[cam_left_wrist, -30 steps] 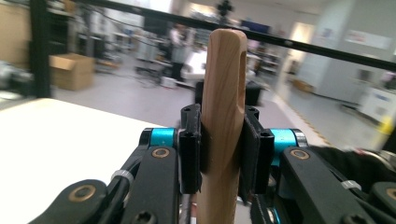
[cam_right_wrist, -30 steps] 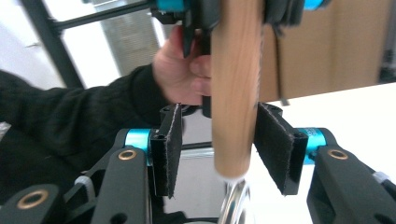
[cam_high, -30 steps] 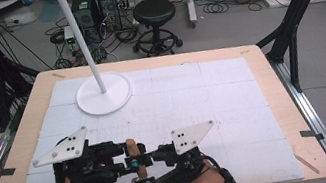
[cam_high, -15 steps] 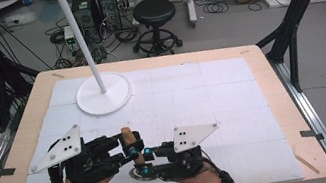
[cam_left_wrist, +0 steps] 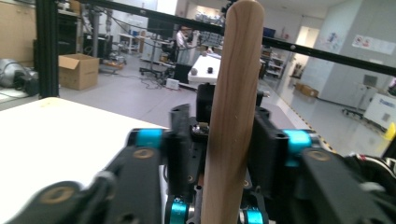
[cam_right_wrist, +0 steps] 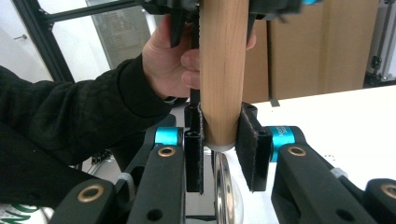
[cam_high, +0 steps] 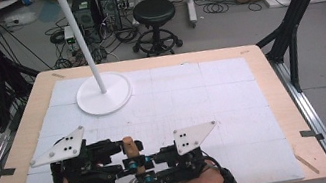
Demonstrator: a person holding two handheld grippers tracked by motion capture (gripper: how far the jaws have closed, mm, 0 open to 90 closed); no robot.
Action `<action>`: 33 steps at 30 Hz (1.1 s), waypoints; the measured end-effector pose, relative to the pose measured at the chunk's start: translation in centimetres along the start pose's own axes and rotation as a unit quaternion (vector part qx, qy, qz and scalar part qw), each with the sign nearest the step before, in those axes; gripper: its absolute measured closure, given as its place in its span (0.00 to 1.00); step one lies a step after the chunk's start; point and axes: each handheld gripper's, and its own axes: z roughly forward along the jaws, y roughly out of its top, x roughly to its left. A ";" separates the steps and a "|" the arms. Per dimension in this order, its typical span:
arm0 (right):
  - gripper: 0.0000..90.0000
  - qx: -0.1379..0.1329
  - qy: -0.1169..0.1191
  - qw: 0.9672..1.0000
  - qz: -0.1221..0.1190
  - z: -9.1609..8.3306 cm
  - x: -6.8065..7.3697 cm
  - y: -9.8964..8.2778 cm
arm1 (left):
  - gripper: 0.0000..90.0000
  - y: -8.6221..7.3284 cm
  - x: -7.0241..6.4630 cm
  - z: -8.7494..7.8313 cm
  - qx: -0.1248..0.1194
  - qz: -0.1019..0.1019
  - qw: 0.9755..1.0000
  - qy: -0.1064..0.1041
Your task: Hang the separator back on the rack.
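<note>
A: Right, where do we have the wooden dowel (cam_high: 131, 146)?

B: At about six o'clock on the bench (cam_high: 231, 89), close to its near edge, standing roughly upright between our two hands. Its rounded top (cam_left_wrist: 243, 18) rises above the fingers in the left gripper view.

A: And what do we see below it?

B: A round metal disc (cam_right_wrist: 224, 186) with a pale ring, right under the dowel's lower end in the right gripper view. From above the disc (cam_high: 141, 182) lies on the white mat. Whether dowel and disc touch, we cannot tell.

A: How do the fingers of our right gripper (cam_right_wrist: 223, 149) stand?

B: They have just been closing, with the dowel between them. One pad lies against the wood; the other looks a hair off, so we count it as not yet clenched.

A: And our left gripper (cam_left_wrist: 219, 140)?

B: Its fingers have just been opening a little. They flank the dowel higher up, and we cannot tell whether the pads press on it.

A: Anything else on the bench?

B: A white stand (cam_high: 103, 93) with a tall pole at about eleven o'clock, well apart from our hands.
</note>
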 end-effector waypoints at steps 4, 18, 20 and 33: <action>0.81 -0.001 0.000 1.000 0.008 0.0 -0.1 -0.1 | 0.80 0.2 -0.1 0.0 0.003 0.009 1.000 0.013; 0.33 0.044 -0.199 0.979 0.023 -4.5 0.9 -0.4 | 0.81 3.9 4.8 -2.0 0.012 0.017 0.982 0.190; 0.29 0.035 -0.232 0.971 0.033 -5.7 0.8 -0.7 | 0.81 4.6 5.9 -2.2 0.013 0.014 0.980 0.200; 0.20 0.001 -0.314 0.949 0.034 -9.1 0.8 -0.8 | 0.81 10.5 12.8 -3.8 -0.007 0.004 0.973 0.229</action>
